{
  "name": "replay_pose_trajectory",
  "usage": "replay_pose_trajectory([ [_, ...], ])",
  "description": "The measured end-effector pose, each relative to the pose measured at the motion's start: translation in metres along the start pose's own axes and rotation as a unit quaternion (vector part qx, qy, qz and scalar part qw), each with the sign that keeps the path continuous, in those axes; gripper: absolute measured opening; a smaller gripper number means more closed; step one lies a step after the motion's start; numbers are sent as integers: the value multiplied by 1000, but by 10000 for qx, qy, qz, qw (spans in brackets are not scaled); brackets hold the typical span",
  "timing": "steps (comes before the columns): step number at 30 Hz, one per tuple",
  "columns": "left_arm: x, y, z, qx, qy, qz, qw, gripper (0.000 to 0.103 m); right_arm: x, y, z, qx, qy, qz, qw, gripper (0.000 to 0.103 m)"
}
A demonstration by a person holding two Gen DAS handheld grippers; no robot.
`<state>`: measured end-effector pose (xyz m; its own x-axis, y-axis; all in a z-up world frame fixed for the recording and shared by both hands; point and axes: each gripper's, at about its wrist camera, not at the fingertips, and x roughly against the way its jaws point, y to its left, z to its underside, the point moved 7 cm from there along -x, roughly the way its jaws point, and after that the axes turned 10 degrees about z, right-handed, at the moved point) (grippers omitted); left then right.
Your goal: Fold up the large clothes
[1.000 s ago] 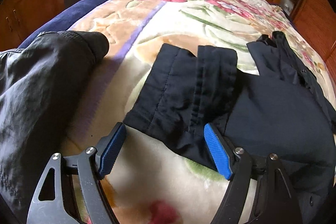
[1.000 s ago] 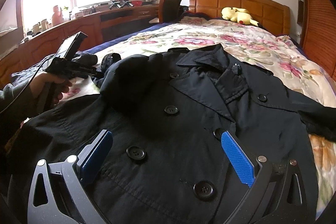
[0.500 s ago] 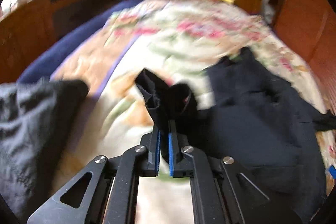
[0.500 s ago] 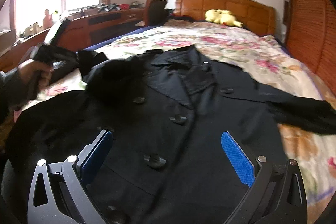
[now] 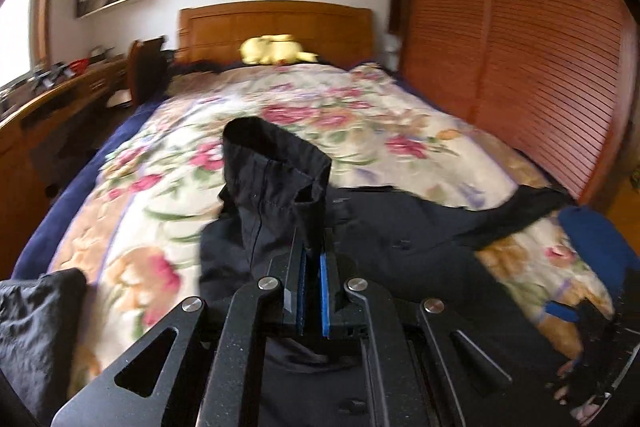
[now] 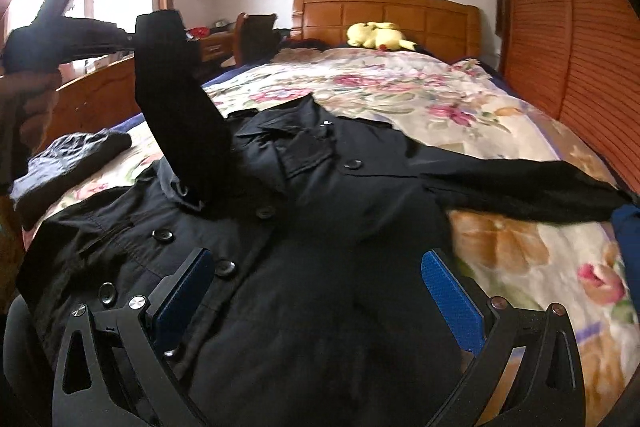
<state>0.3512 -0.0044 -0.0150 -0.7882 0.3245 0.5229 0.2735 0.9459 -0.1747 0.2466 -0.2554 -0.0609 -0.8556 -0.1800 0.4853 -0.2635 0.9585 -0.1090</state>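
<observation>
A large black double-breasted coat (image 6: 320, 227) lies front-up on the floral bedspread (image 6: 400, 87). My left gripper (image 5: 312, 259) is shut on the cuff of the coat's left sleeve (image 5: 276, 171), which stands up from its jaws. In the right wrist view that sleeve (image 6: 176, 99) hangs lifted high above the coat, held by the left gripper (image 6: 128, 37) at upper left. My right gripper (image 6: 316, 291) hovers open over the coat's lower front, nothing between its blue pads (image 6: 452, 299). The other sleeve (image 6: 520, 187) lies stretched out to the right.
A second dark garment (image 6: 72, 159) lies bunched at the bed's left edge. A yellow plush toy (image 6: 376, 35) sits by the wooden headboard (image 6: 384, 15). A wooden desk (image 5: 60, 99) runs along the left; slatted wardrobe doors (image 6: 580, 47) stand on the right. A blue item (image 5: 596, 247) lies at the bed's right corner.
The left gripper closed on the sleeve cuff and rose with it, lifting the sleeve off the bed. The right gripper stayed open and drifted rightward over the coat.
</observation>
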Motion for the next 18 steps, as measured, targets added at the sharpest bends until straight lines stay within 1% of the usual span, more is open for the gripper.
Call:
replay_pose_trajectory([
  [3, 0, -39, 3, -265, 50, 244, 9993, 6, 12, -8, 0, -97, -25, 100, 9999, 103],
  [7, -1, -81, 14, -449, 206, 568, 9972, 6, 26, -14, -3, -200, -65, 224, 9995, 103],
  [12, 1, -106, 39, -623, 418, 707, 9947, 6, 36, -22, -1, -312, -138, 311, 9989, 103],
  [18, 0, -117, 68, -728, 631, 734, 9926, 6, 33, -23, -3, -357, -87, 310, 9988, 103],
])
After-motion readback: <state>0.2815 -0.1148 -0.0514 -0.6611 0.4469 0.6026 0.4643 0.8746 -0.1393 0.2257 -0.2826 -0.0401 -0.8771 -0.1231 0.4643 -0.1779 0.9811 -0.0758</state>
